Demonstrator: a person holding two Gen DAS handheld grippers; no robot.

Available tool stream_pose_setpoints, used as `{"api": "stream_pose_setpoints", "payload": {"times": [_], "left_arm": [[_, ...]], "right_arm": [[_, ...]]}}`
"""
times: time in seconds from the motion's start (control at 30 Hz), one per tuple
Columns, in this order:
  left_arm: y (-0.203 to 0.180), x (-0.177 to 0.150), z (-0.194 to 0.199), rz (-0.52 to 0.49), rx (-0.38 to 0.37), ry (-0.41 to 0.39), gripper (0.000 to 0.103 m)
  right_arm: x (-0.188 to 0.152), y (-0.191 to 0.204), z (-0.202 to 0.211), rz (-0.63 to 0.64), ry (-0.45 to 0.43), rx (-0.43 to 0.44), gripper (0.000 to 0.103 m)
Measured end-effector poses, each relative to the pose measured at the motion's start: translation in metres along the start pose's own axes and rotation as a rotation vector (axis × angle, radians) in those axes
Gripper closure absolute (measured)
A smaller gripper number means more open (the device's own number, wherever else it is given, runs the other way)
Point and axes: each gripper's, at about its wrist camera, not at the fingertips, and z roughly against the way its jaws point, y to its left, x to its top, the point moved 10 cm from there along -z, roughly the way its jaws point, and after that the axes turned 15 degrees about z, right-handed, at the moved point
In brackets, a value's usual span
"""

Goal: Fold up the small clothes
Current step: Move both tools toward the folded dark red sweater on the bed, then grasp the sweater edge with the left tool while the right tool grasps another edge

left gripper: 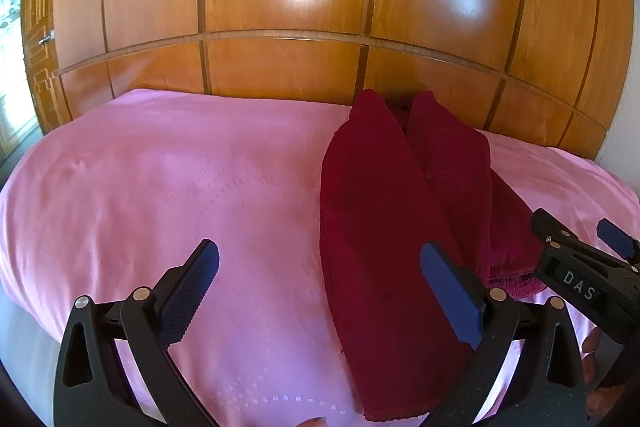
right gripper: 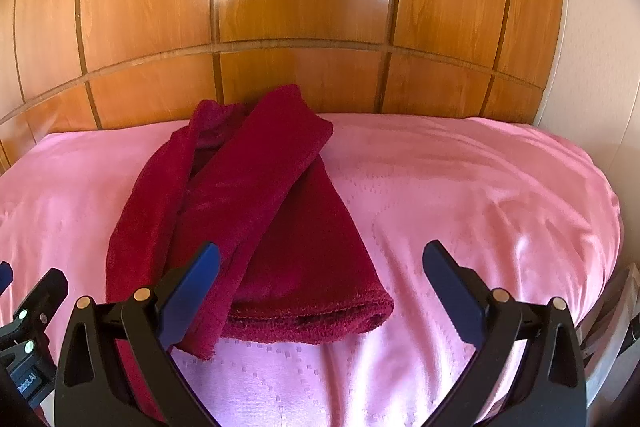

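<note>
A dark red fleece garment (left gripper: pixel 380 211) lies on the pink bedspread (left gripper: pixel 180 179), its sides folded in lengthwise. In the right wrist view the same garment (right gripper: pixel 256 211) has one sleeve laid across its body and a folded hem near me. My left gripper (left gripper: pixel 320 259) stands open above the spread, its right finger over the garment's left fold. My right gripper (right gripper: pixel 320 267) is open too, with the hem's right corner below its gap. Neither pad presses on cloth. The right gripper's body (left gripper: pixel 576 267) shows at the right edge of the left wrist view.
A glossy wooden wardrobe (left gripper: pixel 280 7) rises right behind the bed. The pink bedspread (right gripper: pixel 480 187) stretches bare to the right of the garment, ending at a rounded edge near a pale wall (right gripper: pixel 592 47). A window shows at the far left.
</note>
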Motion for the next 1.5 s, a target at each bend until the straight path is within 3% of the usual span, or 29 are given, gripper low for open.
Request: {"api": "stream_pose_setpoints", "payload": {"times": [0.47, 1.23, 1.4, 1.5], "left_arm": [[0.020, 0.016, 0.001, 0.005, -0.028, 0.012, 0.003], [0.027, 0.013, -0.010, -0.002, -0.029, 0.033, 0.003], [0.024, 0.011, -0.016, -0.017, -0.034, 0.047, 0.003], [0.021, 0.009, -0.021, -0.027, -0.043, 0.053, 0.003]], "right_arm": [[0.003, 0.001, 0.004, -0.006, -0.013, 0.005, 0.002], [-0.009, -0.005, -0.004, -0.016, 0.011, 0.020, 0.002], [-0.029, -0.004, -0.003, -0.030, 0.013, 0.120, 0.002], [-0.060, 0.002, -0.006, -0.021, 0.066, 0.192, 0.002]]}}
